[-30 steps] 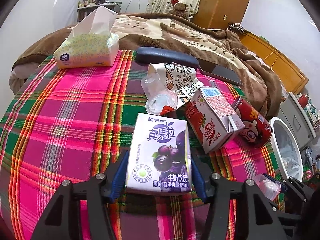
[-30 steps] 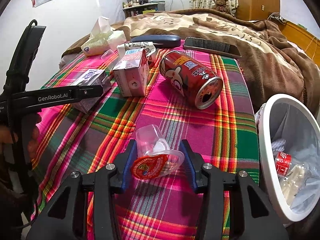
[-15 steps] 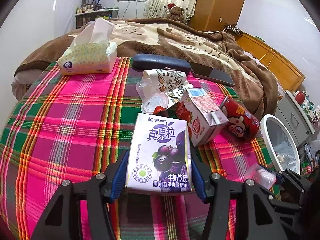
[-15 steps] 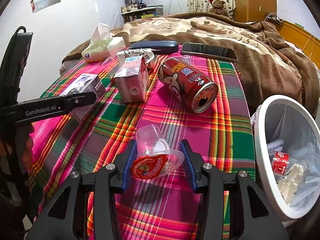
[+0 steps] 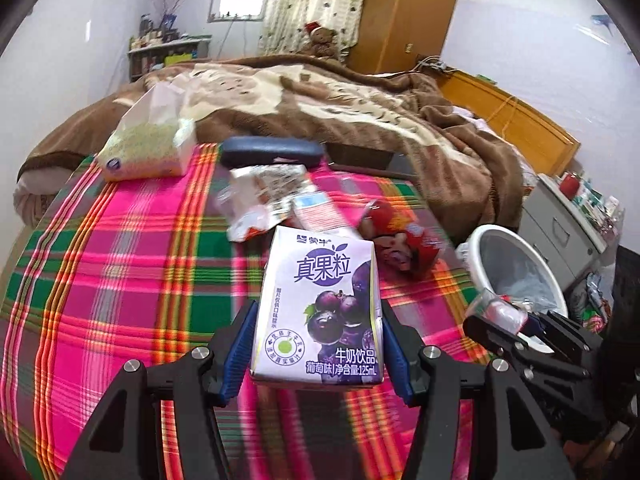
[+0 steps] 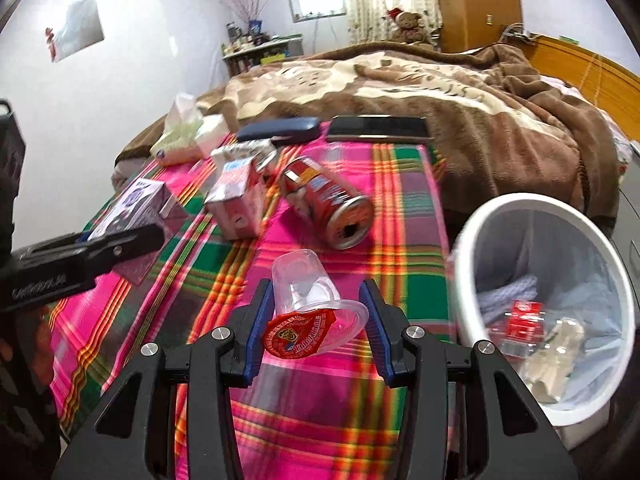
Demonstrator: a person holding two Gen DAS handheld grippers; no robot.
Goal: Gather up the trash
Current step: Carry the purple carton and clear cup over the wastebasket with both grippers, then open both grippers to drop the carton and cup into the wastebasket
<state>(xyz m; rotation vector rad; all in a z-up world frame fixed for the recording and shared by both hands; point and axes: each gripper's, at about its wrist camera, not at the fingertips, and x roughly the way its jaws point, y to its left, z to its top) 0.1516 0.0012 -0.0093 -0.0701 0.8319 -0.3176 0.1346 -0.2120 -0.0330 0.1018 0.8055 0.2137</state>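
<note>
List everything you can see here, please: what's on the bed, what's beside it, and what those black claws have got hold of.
grape carton: 1, purple and white, held in left gripper
jelly cup: 1, clear with red lid, held in right gripper
pink carton: 1, pink and white, on plaid cloth
can: 1, red, on its side on the cloth
paper cup: 1, white, printed, behind the pink carton
tissues: 1 pack, pale green, far left corner
case: 1, dark blue, cloth's far edge
phone: 1, black, beside the case
bin: 1, white, lined, right of bed, trash inside
plaid cloth: 1, pink and green
blanket: 1, brown
teddy: 1, brown, red hat
left gripper: black, blue pads
right gripper: same
</note>
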